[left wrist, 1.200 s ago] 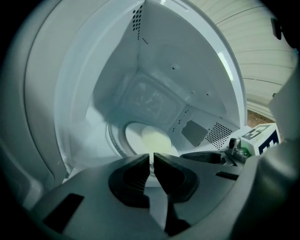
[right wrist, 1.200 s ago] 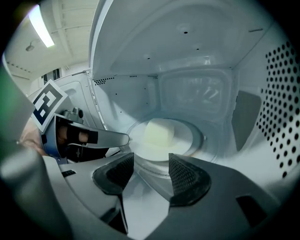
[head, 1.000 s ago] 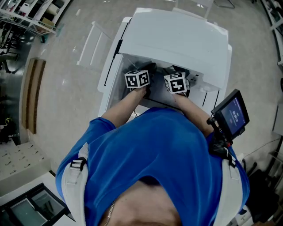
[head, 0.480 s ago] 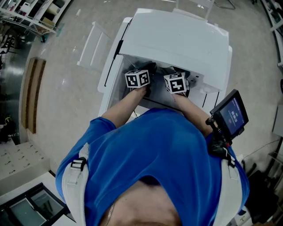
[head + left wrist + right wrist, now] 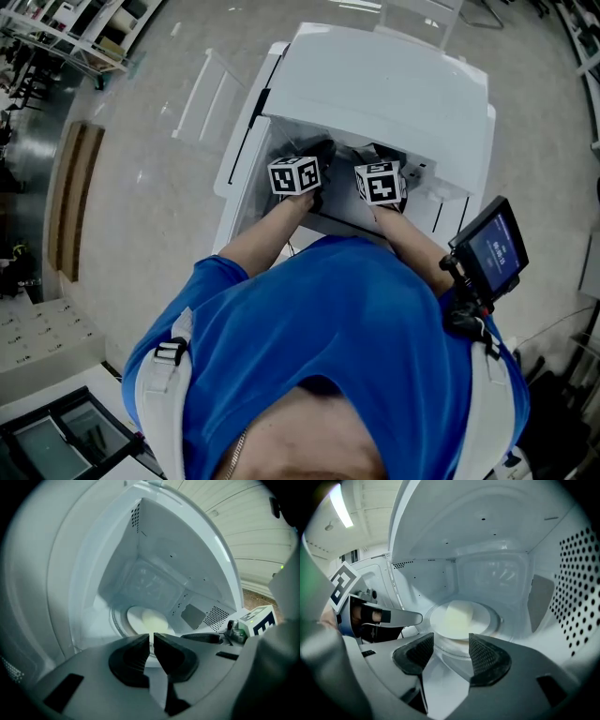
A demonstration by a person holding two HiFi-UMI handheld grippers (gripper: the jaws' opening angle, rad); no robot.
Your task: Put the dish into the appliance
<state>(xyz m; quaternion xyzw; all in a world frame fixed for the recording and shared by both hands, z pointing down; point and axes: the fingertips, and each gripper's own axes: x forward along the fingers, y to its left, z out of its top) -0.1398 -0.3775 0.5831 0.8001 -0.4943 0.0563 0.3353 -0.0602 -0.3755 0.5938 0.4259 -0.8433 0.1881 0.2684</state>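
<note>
A white microwave [image 5: 375, 84] stands open below me, and both grippers reach into its mouth. On the turntable inside lies a round white dish [image 5: 461, 620] with a pale yellow lump on it, also seen as the dish [image 5: 146, 620] from the left side. My left gripper [image 5: 151, 644] is shut, with only a hairline gap and nothing visibly held; its finger [image 5: 393, 617] shows just left of the dish, apart from it. My right gripper [image 5: 451, 648] is open, the dish's near rim just beyond its jaws. From the head view, the left gripper [image 5: 317, 159] and right gripper [image 5: 389, 159] have their tips hidden in the cavity.
The microwave door [image 5: 234, 141] hangs open on the left. A perforated cavity wall [image 5: 576, 588] is close on the right. A small screen [image 5: 492, 248] sits by the person's right shoulder. Shelving [image 5: 66, 37] and a wooden board [image 5: 70, 197] lie off to the left on the floor.
The head view has shifted slightly; both grippers remain at the microwave's mouth with hardly any movement.
</note>
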